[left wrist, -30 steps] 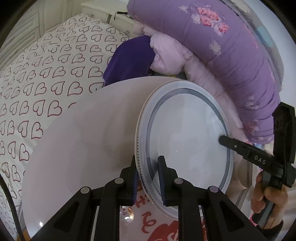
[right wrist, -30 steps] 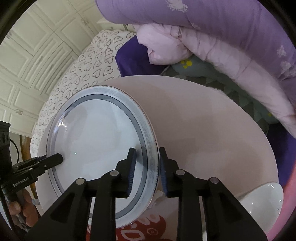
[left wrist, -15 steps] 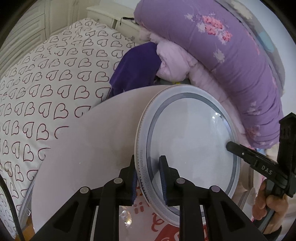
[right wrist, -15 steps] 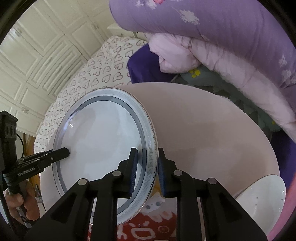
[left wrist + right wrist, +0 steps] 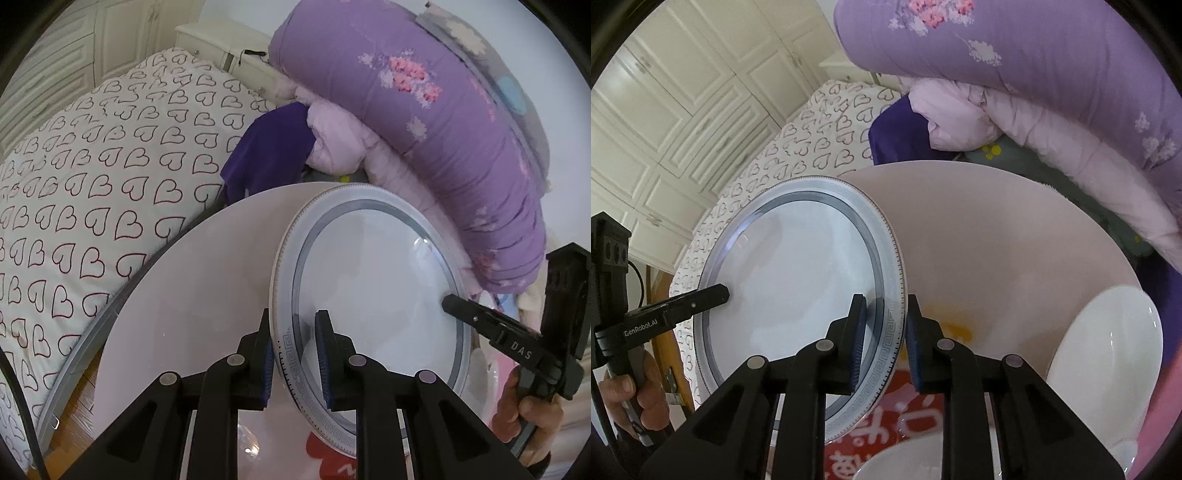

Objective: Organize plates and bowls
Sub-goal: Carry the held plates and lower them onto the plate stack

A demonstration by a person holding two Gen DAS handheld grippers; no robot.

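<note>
A round pale-pink bench (image 5: 177, 325) fills the lower middle of both views, a red-patterned mat (image 5: 886, 417) at its near edge. Above it hangs a round white plate with a grey-blue patterned rim (image 5: 369, 295), tilted, its opposite edges pinched by the left gripper (image 5: 293, 354) and right gripper (image 5: 882, 343). A heart-printed bed (image 5: 92, 192) lies upper left, purple quilts (image 5: 424, 122) upper right, cream cupboard doors (image 5: 683, 110) behind.

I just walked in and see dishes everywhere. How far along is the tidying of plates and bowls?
Nothing looks finished yet. In hand: the left gripper and right gripper both clamp opposite rims of the patterned plate, held above the round table. Left to do: that plate must be set down, and a white bowl and another dish at the view's bottom edge sit unstacked.
</note>
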